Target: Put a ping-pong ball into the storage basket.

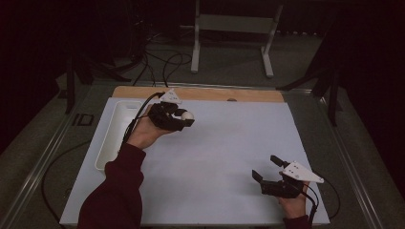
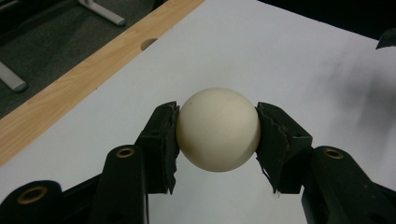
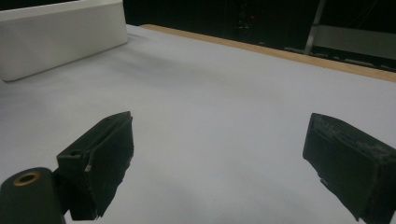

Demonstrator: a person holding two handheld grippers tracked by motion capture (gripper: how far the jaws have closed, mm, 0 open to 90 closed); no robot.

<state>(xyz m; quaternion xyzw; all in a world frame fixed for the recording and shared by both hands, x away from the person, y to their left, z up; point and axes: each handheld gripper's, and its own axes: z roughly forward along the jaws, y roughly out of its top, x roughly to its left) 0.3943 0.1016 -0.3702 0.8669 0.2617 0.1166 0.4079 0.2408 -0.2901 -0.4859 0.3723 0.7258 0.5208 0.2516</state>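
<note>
A cream-white ball [image 2: 218, 129] sits between the black pads of my left gripper [image 2: 217, 133], which is shut on it. In the high view that gripper [image 1: 187, 118] hovers over the back left of the white sheet with the ball [image 1: 187, 115] at its tip, just right of the white tray [image 1: 111, 138]. My right gripper [image 1: 266, 168] rests near the front right of the sheet. Its jaws stand wide apart with nothing between them, as the right gripper view [image 3: 219, 158] confirms.
The white tray [image 3: 60, 39] lies along the left edge of the white sheet [image 1: 224, 143]. A wooden strip [image 1: 215, 94] with a small hole runs along the table's far edge. A white metal stand [image 1: 231, 36] and cables are on the floor beyond.
</note>
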